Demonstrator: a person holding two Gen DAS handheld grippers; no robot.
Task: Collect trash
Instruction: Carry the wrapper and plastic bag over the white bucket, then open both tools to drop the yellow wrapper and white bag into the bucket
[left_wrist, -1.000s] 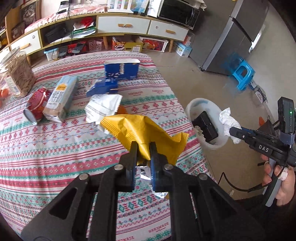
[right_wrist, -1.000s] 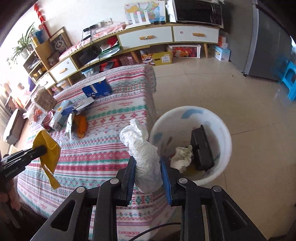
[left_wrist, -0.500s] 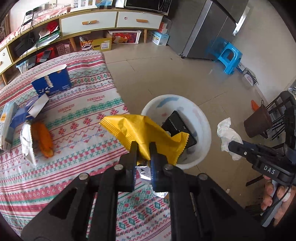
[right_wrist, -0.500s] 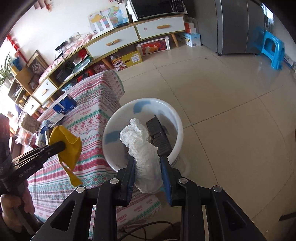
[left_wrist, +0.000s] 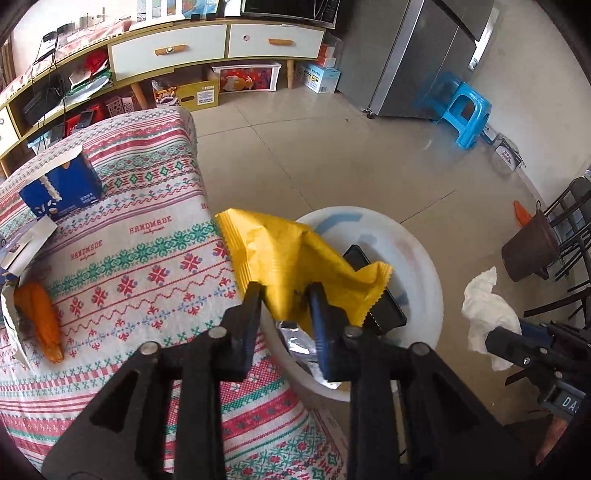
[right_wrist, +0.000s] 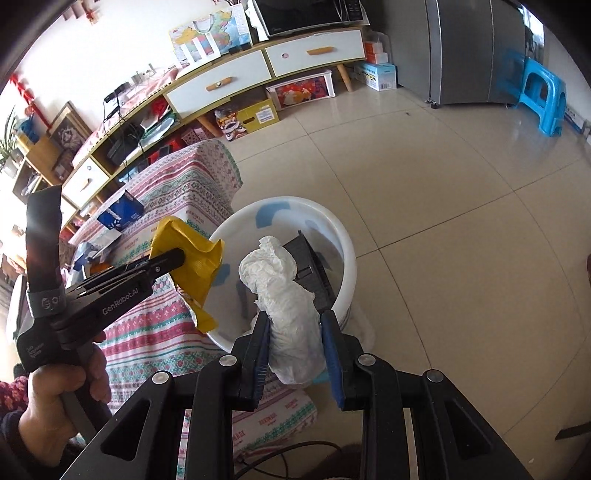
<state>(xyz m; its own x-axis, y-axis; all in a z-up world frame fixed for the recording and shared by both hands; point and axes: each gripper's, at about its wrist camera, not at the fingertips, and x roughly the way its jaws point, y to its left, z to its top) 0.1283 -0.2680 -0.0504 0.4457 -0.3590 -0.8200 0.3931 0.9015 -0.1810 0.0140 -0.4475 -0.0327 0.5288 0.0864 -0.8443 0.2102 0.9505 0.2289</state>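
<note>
Over the last second we have swung both loads off the bench (left_wrist: 147, 236) and across to the white bin (left_wrist: 424, 266) on the floor beside it — the bench's striped cloth, which filled the left view a moment ago, now sits to one side, and the bin lies right under our fingers.

The left tool (left_wrist: 284, 306) grips the yellow wrapper (left_wrist: 280, 251); its fingers have parted a little compared with half a second ago, yet the wrapper still sits pinched between them, hanging over the bin's near rim. The right tool (right_wrist: 295, 332) is clamped on the crumpled white tissue (right_wrist: 284, 288), held above the bin's mouth, where a black box (right_wrist: 314, 269) already lies.

We judge that both pieces are now placed for dropping — the carry is done and release is what remains. The wrapper hangs near the rim, so it could catch on the edge or fall on the cloth.

More is left on the bench: a blue carton (left_wrist: 61, 184), an orange packet (left_wrist: 42, 321) and a torn white wrapper (left_wrist: 26, 240), so the collecting is far from finished.
</note>
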